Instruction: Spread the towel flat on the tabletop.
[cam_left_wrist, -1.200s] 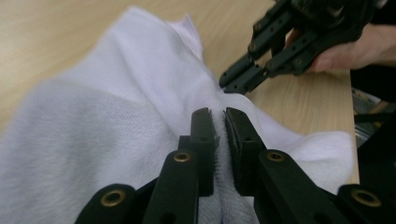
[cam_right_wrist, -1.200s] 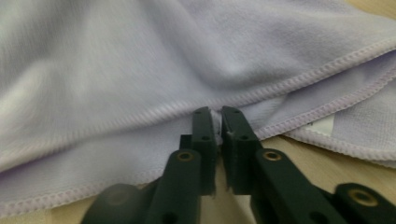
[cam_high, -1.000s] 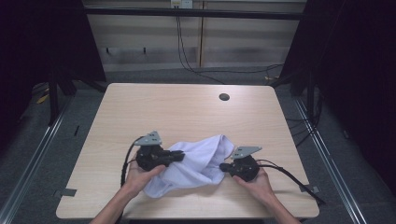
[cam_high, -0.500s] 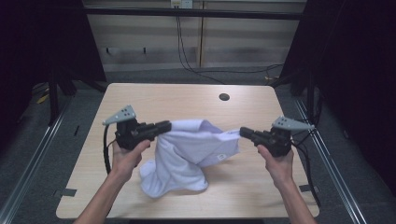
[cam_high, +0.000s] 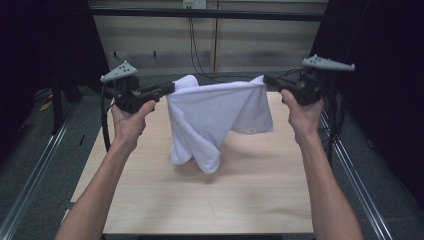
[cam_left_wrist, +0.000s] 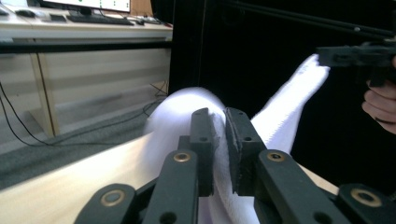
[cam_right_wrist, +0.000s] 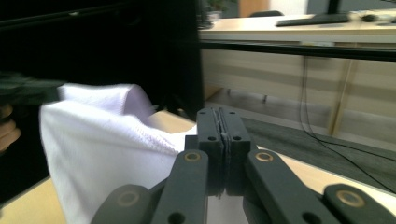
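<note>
A white towel (cam_high: 215, 117) hangs in the air above the wooden table (cam_high: 250, 195), stretched between both grippers. My left gripper (cam_high: 172, 86) is shut on its left top corner; in the left gripper view the white towel (cam_left_wrist: 280, 116) is bunched between the jaws of my left gripper (cam_left_wrist: 221, 116). At the right top corner my right gripper (cam_high: 265, 80) is shut on the cloth, and in the right gripper view the jaws of my right gripper (cam_right_wrist: 219, 114) press flat on the towel (cam_right_wrist: 107, 154). The towel's lower folds hang just above the tabletop.
The table's far edge meets a wooden wall panel (cam_high: 150, 35) with dangling cables (cam_high: 197, 60). Metal floor rails (cam_high: 35, 165) run along both sides of the table. Dark curtains (cam_high: 380, 75) stand left and right.
Both grippers have risen and spread apart, lifting the towel from the tabletop into the air and pulling its top edge taut.
</note>
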